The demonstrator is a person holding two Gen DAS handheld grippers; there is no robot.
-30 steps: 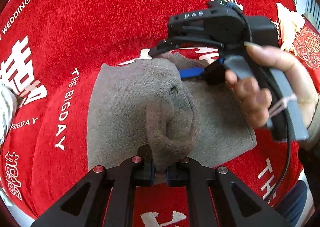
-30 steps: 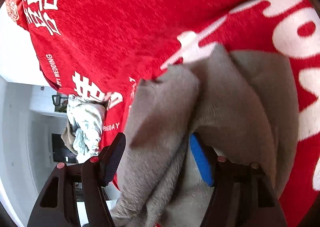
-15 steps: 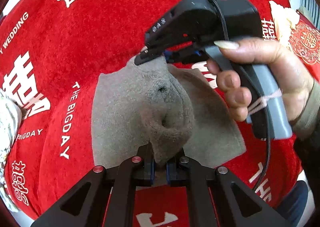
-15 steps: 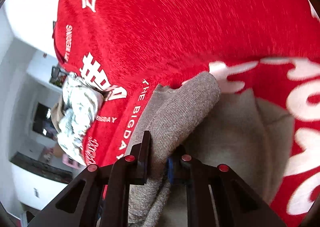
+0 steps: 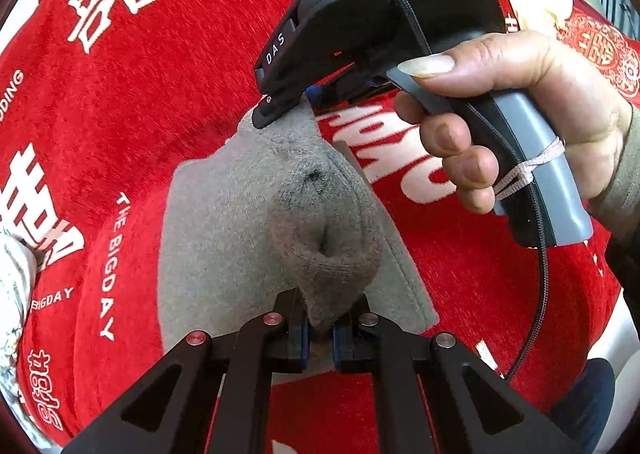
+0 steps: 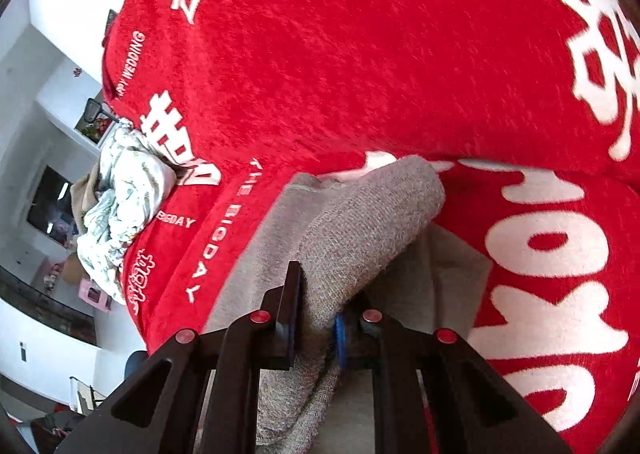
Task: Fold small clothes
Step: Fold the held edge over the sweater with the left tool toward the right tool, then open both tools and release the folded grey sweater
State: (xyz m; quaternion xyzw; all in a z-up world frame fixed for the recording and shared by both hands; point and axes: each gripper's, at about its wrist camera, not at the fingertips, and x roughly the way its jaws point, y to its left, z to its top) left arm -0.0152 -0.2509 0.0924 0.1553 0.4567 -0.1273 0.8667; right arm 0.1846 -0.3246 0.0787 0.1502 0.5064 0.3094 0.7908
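Both grippers' fingers [image 5: 298, 328] [image 6: 288, 314] clamped onto grey knit garment [image 5: 224, 221] folds.

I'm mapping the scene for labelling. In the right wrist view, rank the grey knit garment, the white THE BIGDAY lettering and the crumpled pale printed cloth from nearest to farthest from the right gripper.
1. Grey knit garment: clamped in the right gripper.
2. THE BIGDAY lettering: on the red blanket, just left of the garment.
3. Crumpled pale printed cloth: far left, at the blanket's edge.
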